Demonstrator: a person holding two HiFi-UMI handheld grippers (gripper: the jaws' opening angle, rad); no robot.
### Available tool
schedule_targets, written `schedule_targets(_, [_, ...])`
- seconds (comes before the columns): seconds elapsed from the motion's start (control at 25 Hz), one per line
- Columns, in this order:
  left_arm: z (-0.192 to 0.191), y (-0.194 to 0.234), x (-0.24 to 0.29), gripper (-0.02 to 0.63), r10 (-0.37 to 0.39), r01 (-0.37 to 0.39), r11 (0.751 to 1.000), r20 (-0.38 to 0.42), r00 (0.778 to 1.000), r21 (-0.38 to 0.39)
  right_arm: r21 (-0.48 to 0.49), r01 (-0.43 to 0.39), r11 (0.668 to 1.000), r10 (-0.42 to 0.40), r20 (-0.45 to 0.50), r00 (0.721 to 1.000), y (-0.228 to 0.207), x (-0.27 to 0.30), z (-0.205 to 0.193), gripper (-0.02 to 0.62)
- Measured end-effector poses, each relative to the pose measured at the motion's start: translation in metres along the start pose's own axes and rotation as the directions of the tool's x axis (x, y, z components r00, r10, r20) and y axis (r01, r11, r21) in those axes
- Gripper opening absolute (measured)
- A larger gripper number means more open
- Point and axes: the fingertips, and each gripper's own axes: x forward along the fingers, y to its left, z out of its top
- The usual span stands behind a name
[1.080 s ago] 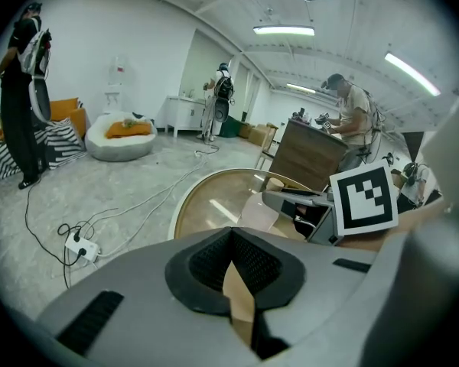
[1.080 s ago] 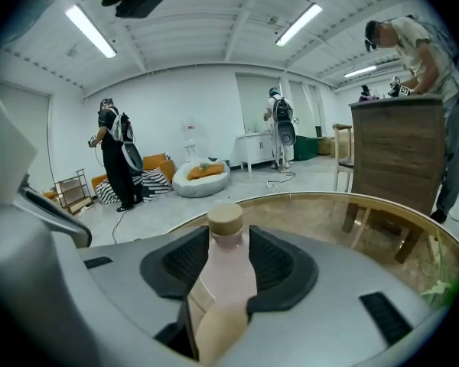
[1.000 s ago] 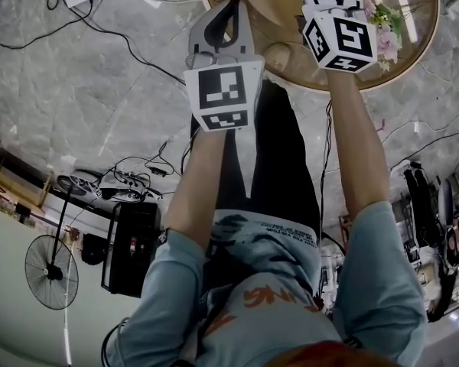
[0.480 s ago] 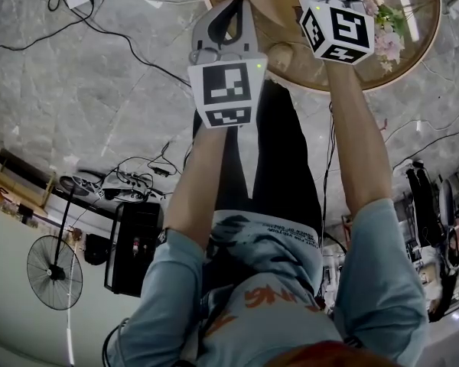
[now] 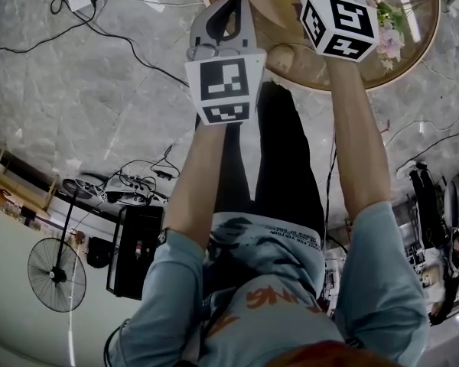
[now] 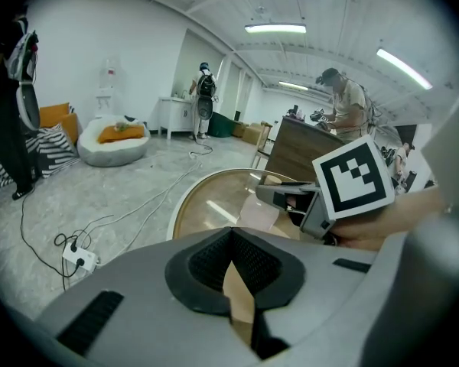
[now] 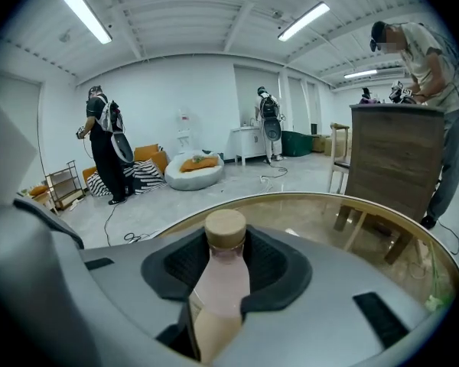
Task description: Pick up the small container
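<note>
Grips the small container (image 7: 219,281), pink with a tan cap, between the pads of the right claw (image 7: 225,241), jaws having just been closing onto its sides, above the round glossy surface (image 7: 344,228). Holds the left claw (image 6: 231,239) pinched together, empty, near the surface's rim.

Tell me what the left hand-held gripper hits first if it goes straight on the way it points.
Most likely the round table: the left hand-held gripper aims down at its bare top, with nothing visible in between, though depth is unclear.
</note>
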Motion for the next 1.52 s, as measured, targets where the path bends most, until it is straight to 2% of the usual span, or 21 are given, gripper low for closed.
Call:
schedule_targets(0.28, [0.021, 0.0, -0.005, 0.023, 0.002, -0.003, 1.0, 0.058, 0.998, 0.023, -0.012, -0.059, 0.998, 0.059, -0.031, 0.998, 0.013, -0.02, 0.012, 0.15])
schedule_targets(0.56, [0.044, -0.017, -0.034, 0.025, 0.038, -0.035, 0.999, 0.12, 0.992, -0.031, -0.029, -0.068, 0.997, 0.069, 0.03, 0.997, 0.011, -0.071, 0.06, 0.15])
schedule_targets(0.68, [0.066, -0.022, -0.047, 0.024, 0.048, -0.039, 0.998, 0.158, 0.986, -0.058, -0.061, -0.068, 0.996, 0.072, 0.054, 0.996, 0.011, -0.094, 0.084, 0.15])
schedule_targets(0.92, [0.134, -0.052, -0.083, 0.023, 0.047, -0.042, 0.999, 0.275, 0.96, -0.026, -0.103, -0.061, 0.993, 0.07, 0.082, 0.994, 0.004, -0.147, 0.126, 0.15])
schedule_targets(1.08, [0.166, -0.074, -0.123, 0.023, 0.063, -0.047, 0.997, 0.305, 0.95, -0.057, -0.038, -0.071, 0.997, 0.074, 0.1, 0.992, -0.003, -0.194, 0.16, 0.15])
schedule_targets(1.24, [0.206, -0.085, -0.157, 0.023, 0.076, -0.055, 0.996, 0.351, 0.933, -0.069, -0.048, -0.068, 0.996, 0.075, 0.148, 0.986, -0.005, -0.225, 0.208, 0.15])
schedule_targets(1.36, [0.234, -0.1, -0.206, 0.024, 0.104, -0.077, 0.993, 0.383, 0.918, -0.086, -0.048, -0.078, 0.996, 0.086, 0.18, 0.98, 0.004, -0.268, 0.247, 0.15])
schedule_targets(1.52, [0.276, -0.118, -0.262, 0.023, 0.149, -0.122, 0.989, 0.443, 0.884, -0.088, -0.097, -0.098, 0.99, 0.119, 0.232, 0.965, 0.014, -0.315, 0.302, 0.15])
